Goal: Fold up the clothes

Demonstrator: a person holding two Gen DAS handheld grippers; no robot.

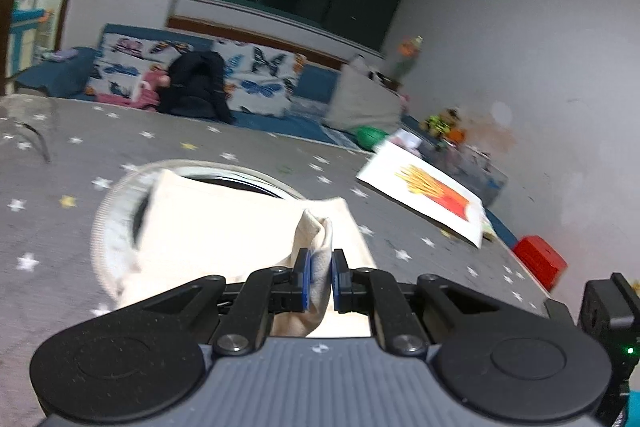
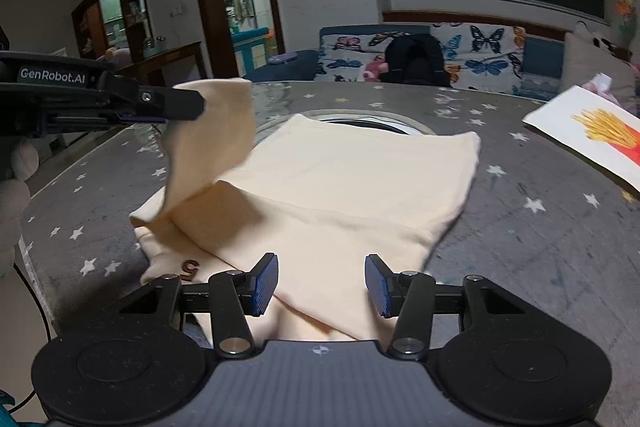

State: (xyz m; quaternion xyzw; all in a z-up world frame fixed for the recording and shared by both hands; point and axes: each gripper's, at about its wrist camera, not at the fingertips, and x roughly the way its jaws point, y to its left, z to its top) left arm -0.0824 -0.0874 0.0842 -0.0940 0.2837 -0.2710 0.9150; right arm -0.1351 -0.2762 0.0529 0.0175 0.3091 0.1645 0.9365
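A cream garment (image 2: 344, 179) lies partly folded on a grey table with a star pattern (image 2: 540, 235). My left gripper (image 1: 320, 277) is shut on a bunched fold of the cream garment (image 1: 224, 231) and holds it up off the table. In the right wrist view the left gripper (image 2: 192, 105) shows at the left, lifting a flap of the cloth. My right gripper (image 2: 321, 283) is open and empty, just above the near edge of the garment. A small dark print mark (image 2: 190, 267) shows on the cloth near its left finger.
A white sheet with a fries picture (image 2: 600, 135) lies on the table's right side. A round inset (image 2: 368, 121) in the table middle is partly under the cloth. A red box (image 1: 540, 261) sits off the table's right edge. A butterfly-print sofa (image 2: 440, 55) stands behind.
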